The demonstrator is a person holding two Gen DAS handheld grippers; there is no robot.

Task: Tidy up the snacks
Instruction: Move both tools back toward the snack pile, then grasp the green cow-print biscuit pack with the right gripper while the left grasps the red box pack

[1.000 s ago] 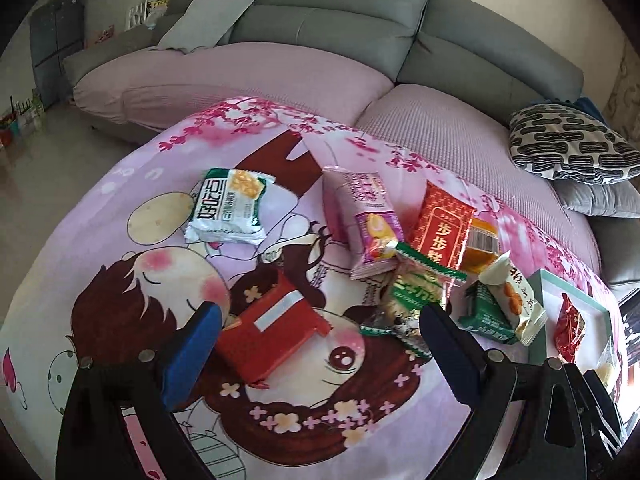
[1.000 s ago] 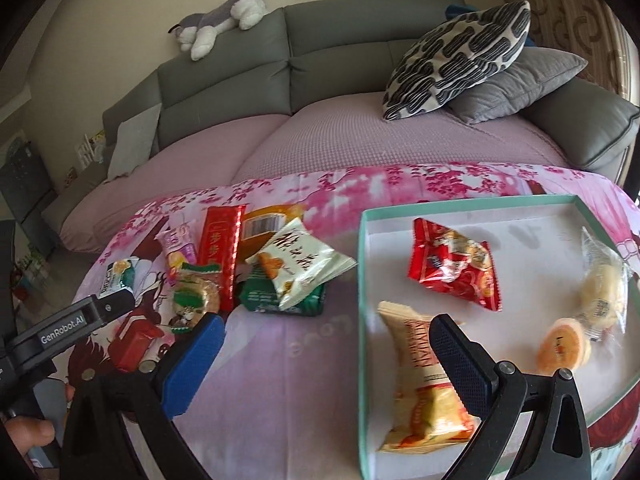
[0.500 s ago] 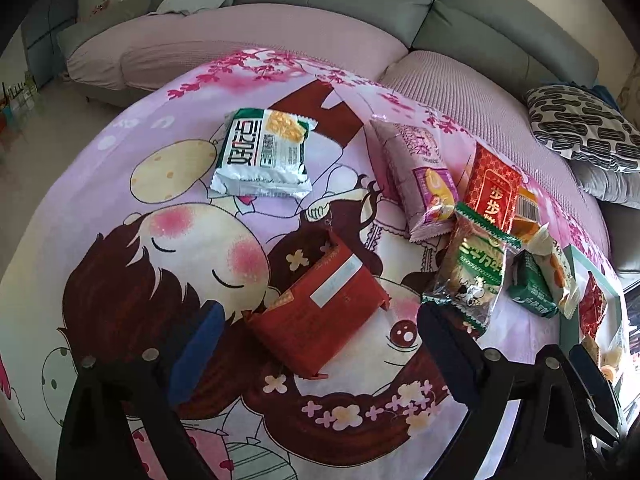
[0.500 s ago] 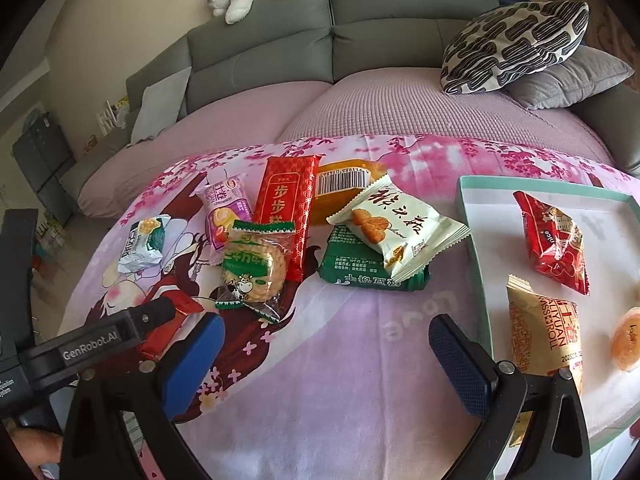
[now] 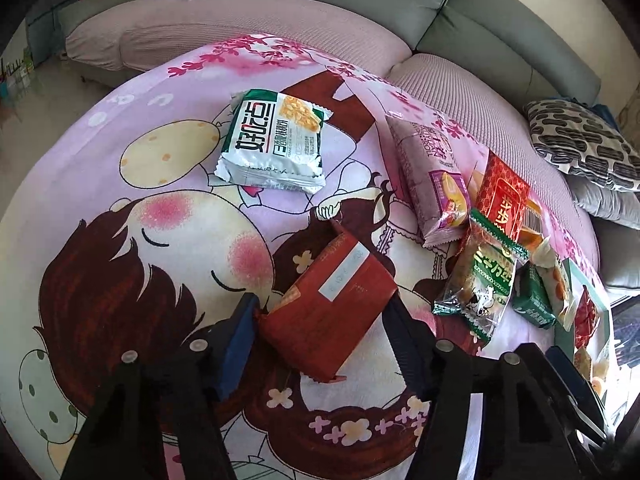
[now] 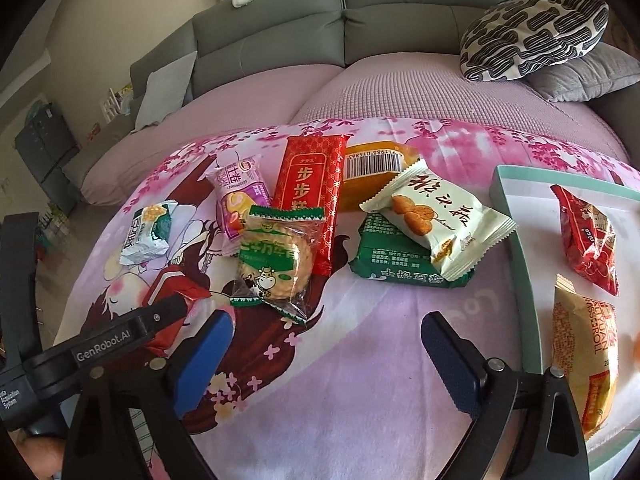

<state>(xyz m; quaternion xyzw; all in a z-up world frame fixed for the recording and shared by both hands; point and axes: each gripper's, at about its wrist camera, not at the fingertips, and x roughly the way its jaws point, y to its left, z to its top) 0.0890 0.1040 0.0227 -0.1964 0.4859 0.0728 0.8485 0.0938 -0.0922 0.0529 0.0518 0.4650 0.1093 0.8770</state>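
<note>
My left gripper [image 5: 320, 312] straddles a dark red snack packet [image 5: 330, 308] lying on the pink cartoon cloth [image 5: 140, 240]; both pads stand at its edges, whether they press it I cannot tell. The packet also shows in the right wrist view [image 6: 172, 292] behind the left gripper's arm. My right gripper [image 6: 326, 340] is open and empty over bare cloth, in front of a clear round cracker pack [image 6: 276, 260], a green pack [image 6: 400, 260] and a white pack [image 6: 440, 216]. The teal-rimmed tray [image 6: 516, 240] at right holds a red bag [image 6: 588, 236] and a yellow roll pack [image 6: 584, 356].
A white-green biscuit pack [image 5: 276, 144] lies far left. A pink roll pack [image 5: 436, 184], a long red pack [image 6: 312, 184] and an orange pack [image 6: 372, 172] lie behind the pile. A grey sofa [image 6: 400, 8] with a patterned cushion [image 6: 532, 32] stands beyond the table.
My left gripper moved forward and down and its fingers closed in around the dark red packet. My right gripper swung left, away from the tray, toward the snack pile.
</note>
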